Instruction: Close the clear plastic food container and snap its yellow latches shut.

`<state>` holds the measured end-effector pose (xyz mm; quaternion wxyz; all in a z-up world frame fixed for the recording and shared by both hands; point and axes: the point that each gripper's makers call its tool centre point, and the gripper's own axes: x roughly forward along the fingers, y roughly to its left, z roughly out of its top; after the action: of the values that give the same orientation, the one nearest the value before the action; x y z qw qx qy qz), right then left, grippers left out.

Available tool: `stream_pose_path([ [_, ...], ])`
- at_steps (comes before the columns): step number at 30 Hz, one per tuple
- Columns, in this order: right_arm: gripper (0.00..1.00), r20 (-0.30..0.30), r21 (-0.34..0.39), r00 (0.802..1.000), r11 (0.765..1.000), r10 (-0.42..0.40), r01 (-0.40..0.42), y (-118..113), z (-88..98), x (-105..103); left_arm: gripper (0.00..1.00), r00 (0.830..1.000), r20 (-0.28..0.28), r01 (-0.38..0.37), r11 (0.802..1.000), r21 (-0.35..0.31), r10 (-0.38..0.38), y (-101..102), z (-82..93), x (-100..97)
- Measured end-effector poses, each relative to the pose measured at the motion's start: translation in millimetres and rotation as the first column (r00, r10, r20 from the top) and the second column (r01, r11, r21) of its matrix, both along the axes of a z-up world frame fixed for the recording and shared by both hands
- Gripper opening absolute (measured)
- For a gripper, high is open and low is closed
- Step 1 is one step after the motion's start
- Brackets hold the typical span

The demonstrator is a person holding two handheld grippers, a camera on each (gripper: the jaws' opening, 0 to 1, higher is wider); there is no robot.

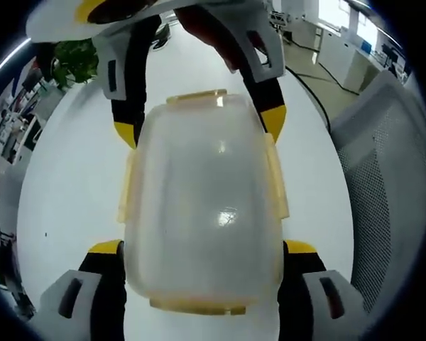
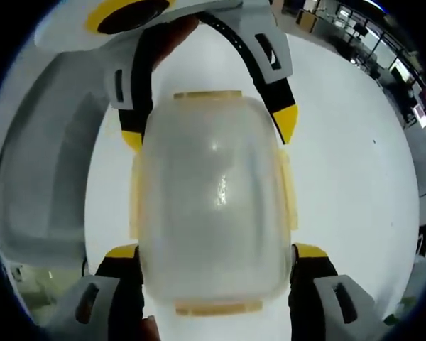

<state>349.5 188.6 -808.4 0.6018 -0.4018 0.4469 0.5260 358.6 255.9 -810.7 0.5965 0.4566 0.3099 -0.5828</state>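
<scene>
Left gripper point(image 1: 202, 249) spread wide, yellow tips flanking near end of container point(image 1: 206, 213), touch unclear; right gripper point(image 2: 214, 252) likewise spread astride its opposite end. Container lying on white table point(image 2: 355, 156) between both grippers, lid on, yellow latches point(image 1: 277, 177) along its sides

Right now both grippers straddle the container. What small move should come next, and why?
Probably squeeze the left gripper inward on the side yellow latches. The lid already sits on the container, the latches look flared outward, and the jaws stand just beside them.
</scene>
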Motion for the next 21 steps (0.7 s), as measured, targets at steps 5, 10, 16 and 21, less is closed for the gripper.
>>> stream_pose_path([
  [5,0.85,0.000,-0.012,1.000,1.000,-0.002,0.002,0.8,-0.8,0.2,0.90,1.000,0.011,0.011,1.000,0.002,-0.011,1.9,-0.6,-0.4],
  [10,0.85,0.001,-0.009,1.000,1.000,-0.004,0.004,8.6,-0.6,0.5,0.90,1.000,0.009,0.013,1.000,-0.015,-0.013,9.8,0.1,-0.3],
  [16,0.86,-0.002,-0.018,1.000,1.000,0.004,-0.005,26.1,-1.1,2.1,0.90,1.000,0.011,0.004,1.000,-0.006,-0.004,26.7,-0.4,0.7],
  [21,0.86,-0.006,-0.016,1.000,1.000,0.008,-0.008,40.0,-1.5,2.7,0.90,1.000,0.011,0.000,1.000,-0.001,0.000,41.5,-0.9,1.4],
])
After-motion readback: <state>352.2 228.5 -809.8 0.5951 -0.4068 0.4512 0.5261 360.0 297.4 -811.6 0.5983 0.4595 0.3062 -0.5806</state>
